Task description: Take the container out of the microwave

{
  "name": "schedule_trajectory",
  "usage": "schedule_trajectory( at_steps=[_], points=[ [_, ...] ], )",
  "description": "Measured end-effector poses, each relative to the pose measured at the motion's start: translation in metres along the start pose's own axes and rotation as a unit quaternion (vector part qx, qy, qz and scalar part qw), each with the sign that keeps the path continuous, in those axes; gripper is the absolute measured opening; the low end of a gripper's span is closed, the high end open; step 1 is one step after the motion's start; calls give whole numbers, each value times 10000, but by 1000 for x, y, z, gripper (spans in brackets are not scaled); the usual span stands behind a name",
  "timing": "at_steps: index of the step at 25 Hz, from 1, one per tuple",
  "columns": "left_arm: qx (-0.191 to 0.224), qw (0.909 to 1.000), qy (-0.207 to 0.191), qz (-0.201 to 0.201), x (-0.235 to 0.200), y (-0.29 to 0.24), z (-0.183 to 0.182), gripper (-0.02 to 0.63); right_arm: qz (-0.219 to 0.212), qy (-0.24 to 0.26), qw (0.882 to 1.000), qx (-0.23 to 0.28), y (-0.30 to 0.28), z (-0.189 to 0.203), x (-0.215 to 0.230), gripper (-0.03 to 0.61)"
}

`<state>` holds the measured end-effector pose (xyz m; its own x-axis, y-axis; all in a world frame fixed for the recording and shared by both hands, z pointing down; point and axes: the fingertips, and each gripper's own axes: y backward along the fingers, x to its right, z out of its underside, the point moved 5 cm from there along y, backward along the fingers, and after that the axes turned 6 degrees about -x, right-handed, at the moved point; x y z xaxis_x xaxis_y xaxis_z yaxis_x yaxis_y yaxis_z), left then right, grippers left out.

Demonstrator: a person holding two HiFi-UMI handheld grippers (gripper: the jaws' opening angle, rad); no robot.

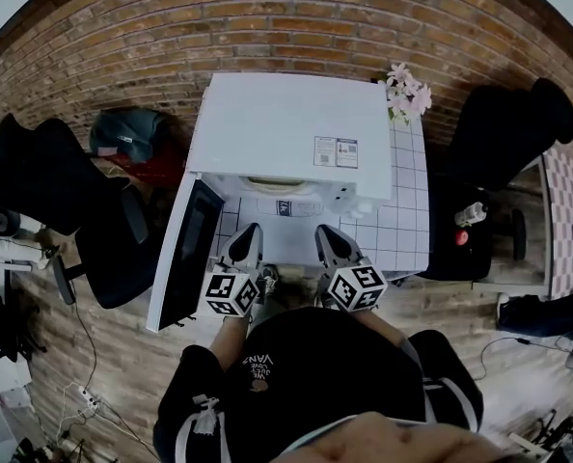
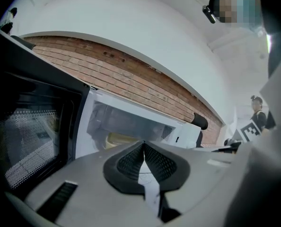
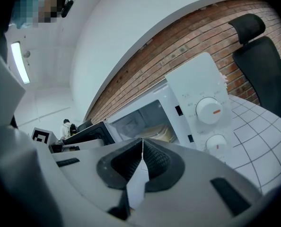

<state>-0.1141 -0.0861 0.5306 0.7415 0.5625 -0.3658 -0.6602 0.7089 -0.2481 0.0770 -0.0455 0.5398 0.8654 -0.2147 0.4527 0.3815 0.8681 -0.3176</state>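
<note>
Right now I look steeply down at a brick wall (image 1: 267, 27) with a white tiled table (image 1: 402, 230) pushed against it. On the table stands the white microwave (image 1: 291, 128). Its door (image 1: 185, 254) is swung fully open to the left, dark window facing inward. A black office chair (image 1: 513, 128) sits off to the right of the table.

I hold both tools side by side in front of the open cavity, pointing into it and nearly level. The left gripper (image 1: 248, 231) has its jaws pressed together with nothing between them; its own view shows the ribbed pads meeting in one thin line. The right gripper (image 1: 327, 231) is the same, jaws closed flat on each other and empty.

The container (image 1: 277, 185) is inside the microwave, on the cavity floor, a low pale yellowish shape of which I see only the front edge from above. Both gripper views show it beyond the closed tips, and neither tool touches it.

Two round knobs (image 3: 209, 110) sit on the control panel to the right of the cavity. Pink flowers (image 1: 405, 90) stand at the table's back right corner.
</note>
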Motion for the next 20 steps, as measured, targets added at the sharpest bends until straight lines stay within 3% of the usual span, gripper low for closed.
schedule_trajectory(
  at_steps=[15,20],
  points=[
    [-138,9981,591,64,-46,-35,0,17,377,-454,9980,217,-40,1,5,8],
    [-200,9956,911,26,-59,-48,1,96,436,-588,9970,233,-54,2,7,8]
  ],
)
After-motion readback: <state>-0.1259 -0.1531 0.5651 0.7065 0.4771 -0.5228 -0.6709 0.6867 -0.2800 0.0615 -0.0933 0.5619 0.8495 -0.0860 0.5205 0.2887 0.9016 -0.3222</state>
